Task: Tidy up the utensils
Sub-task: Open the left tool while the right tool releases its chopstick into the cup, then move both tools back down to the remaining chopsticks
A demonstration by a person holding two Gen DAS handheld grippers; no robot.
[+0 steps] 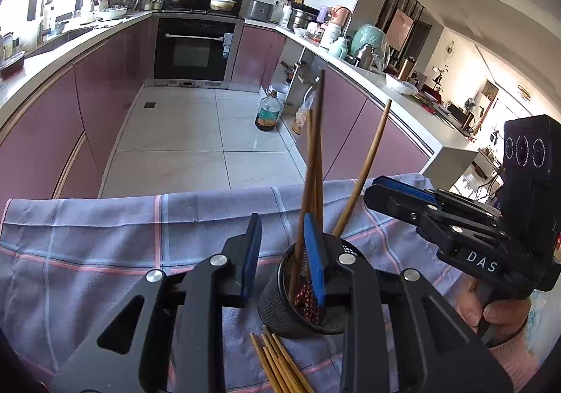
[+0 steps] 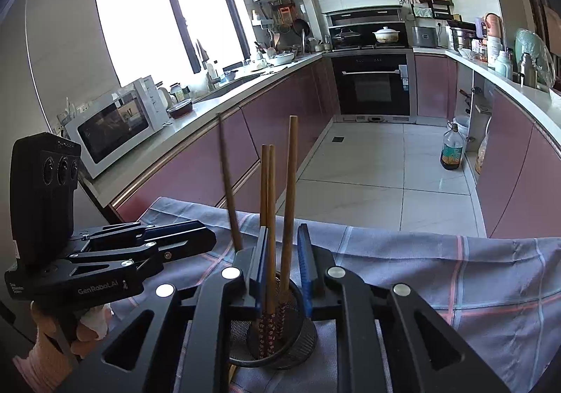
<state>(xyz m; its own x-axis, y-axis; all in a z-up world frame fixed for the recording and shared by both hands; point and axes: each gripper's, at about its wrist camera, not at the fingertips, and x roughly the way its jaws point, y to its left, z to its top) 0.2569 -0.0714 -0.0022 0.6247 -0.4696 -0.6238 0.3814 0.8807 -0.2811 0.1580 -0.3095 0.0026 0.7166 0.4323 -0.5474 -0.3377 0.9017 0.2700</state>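
A black mesh holder [image 1: 301,301] stands on a checked cloth [image 1: 105,245] and holds several wooden chopsticks [image 1: 313,175] upright. My left gripper [image 1: 282,252] is open, its right pad over the holder's rim. Loose chopsticks [image 1: 280,365] lie on the cloth below the holder. My right gripper [image 2: 284,266] is open above the holder [image 2: 280,340]; the chopsticks [image 2: 287,203] stand between its pads, with nothing gripped. Each gripper shows in the other's view: the right gripper at the right [image 1: 403,191], the left gripper at the left [image 2: 196,235].
The cloth-covered table's far edge [image 2: 420,235] faces a tiled kitchen floor. Purple cabinets and counters run along both sides. An oil bottle [image 1: 268,112] stands on the floor. An oven [image 2: 371,84] is at the far end, a microwave [image 2: 115,122] on the left counter.
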